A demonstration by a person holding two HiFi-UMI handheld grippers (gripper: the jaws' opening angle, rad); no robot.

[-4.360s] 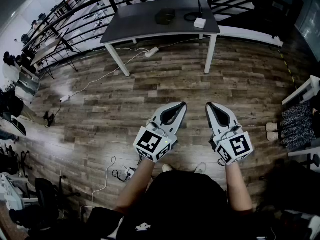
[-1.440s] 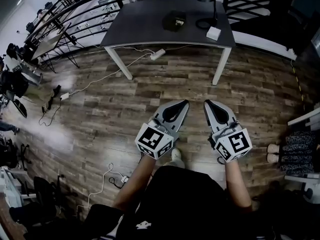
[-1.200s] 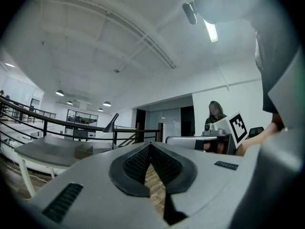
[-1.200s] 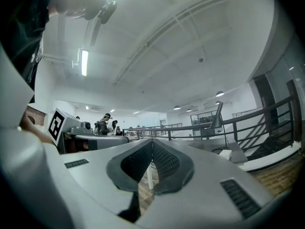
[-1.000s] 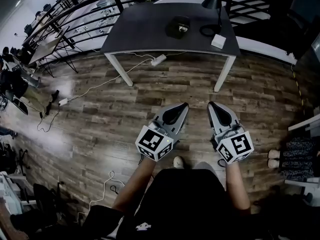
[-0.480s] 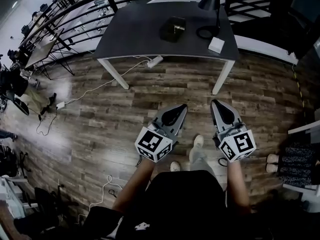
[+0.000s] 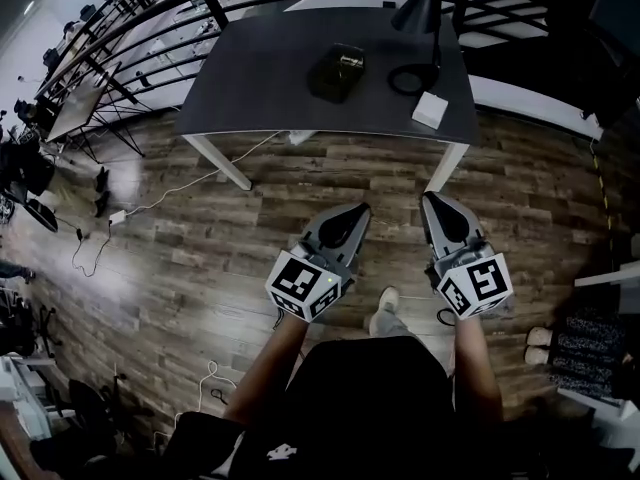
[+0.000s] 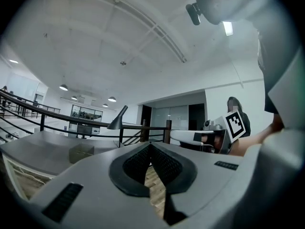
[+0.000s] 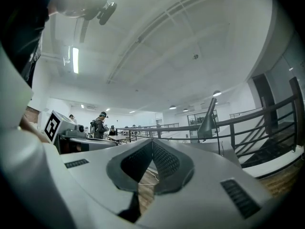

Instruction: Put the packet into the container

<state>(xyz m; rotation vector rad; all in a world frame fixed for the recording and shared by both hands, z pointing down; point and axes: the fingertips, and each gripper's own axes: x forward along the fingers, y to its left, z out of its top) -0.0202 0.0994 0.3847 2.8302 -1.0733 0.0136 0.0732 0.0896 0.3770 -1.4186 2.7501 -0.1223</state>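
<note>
A dark boxy container [image 7: 337, 71] sits on the dark grey table [image 7: 270, 78] ahead of me; in the left gripper view the same container [image 8: 81, 153] shows as a brownish box. I cannot make out a packet apart from a small pale patch on its top. My left gripper [image 7: 360, 209] and right gripper [image 7: 431, 199] are held side by side over the wooden floor, short of the table's near edge. Both are shut with nothing between the jaws, as the left gripper [image 8: 149, 145] and right gripper [image 9: 152, 141] show in their own views.
A black desk lamp [image 7: 418, 13] with its round base and a white box [image 7: 431, 109] stand on the table's right part. A black railing [image 7: 150, 18] runs behind it. Cables [image 7: 150, 193] lie on the floor at left. My shoe [image 7: 383, 298] shows below the grippers.
The table has come nearer and larger in the head view as the person walks toward it. Both grippers have stayed shut and side by side.
</note>
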